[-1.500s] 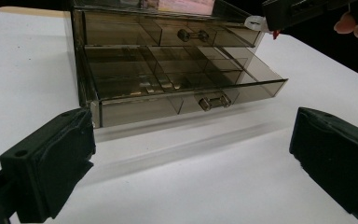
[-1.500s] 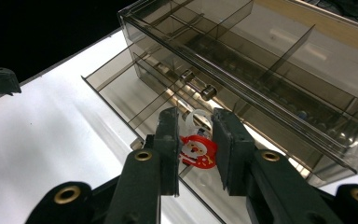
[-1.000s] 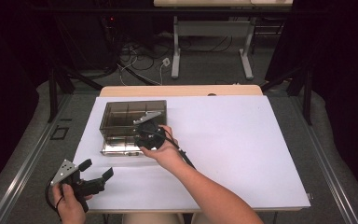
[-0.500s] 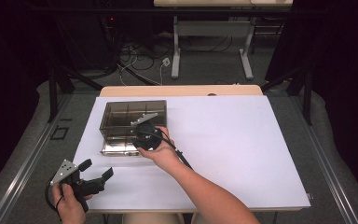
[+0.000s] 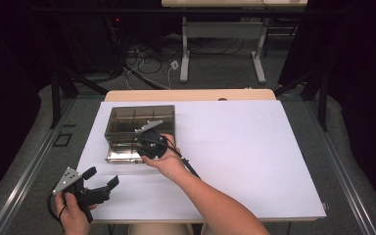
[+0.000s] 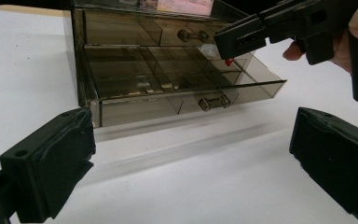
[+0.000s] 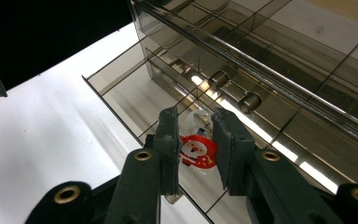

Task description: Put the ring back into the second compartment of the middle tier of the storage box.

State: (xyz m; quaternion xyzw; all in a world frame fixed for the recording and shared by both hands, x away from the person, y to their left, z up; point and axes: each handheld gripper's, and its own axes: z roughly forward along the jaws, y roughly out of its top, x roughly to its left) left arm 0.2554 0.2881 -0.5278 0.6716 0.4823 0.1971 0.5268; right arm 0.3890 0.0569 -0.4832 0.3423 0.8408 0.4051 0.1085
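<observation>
The right gripper (image 7: 193,140) is closed on a small red Santa charm (image 7: 196,150), the piece pinched between its two black jaws with its red-and-white face turned toward the camera. Directly beneath and just ahead of the jaws lies the pulled-out lower drawer (image 6: 182,91) of a smoke-tinted plastic organiser box (image 5: 139,128), its dividers forming small compartments; the charm hangs above one of the compartments close to the drawer's front wall, and whether it touches the floor of that compartment cannot be told. Beyond the jaws, the upper drawer (image 7: 307,60) sits shut, its metal handle (image 7: 233,88) near the jaw tips. The left gripper (image 5: 100,183) rests low at the near corner of the white table (image 5: 254,156), well apart from the box, its jaws standing wide with nothing between them (its own view looks across bare tabletop toward the drawer front). From that view the right gripper's tip (image 6: 240,39) is poised over the drawer's far-right section, a speck of red visible under it. Assessment: the drawer is already open and the charm is picked up and carried over its compartment, so the work appears well advanced. Remaining, as judged: lower the charm, part the jaws to deposit it, withdraw clear of the dividers, and presumably push the drawer shut.
</observation>
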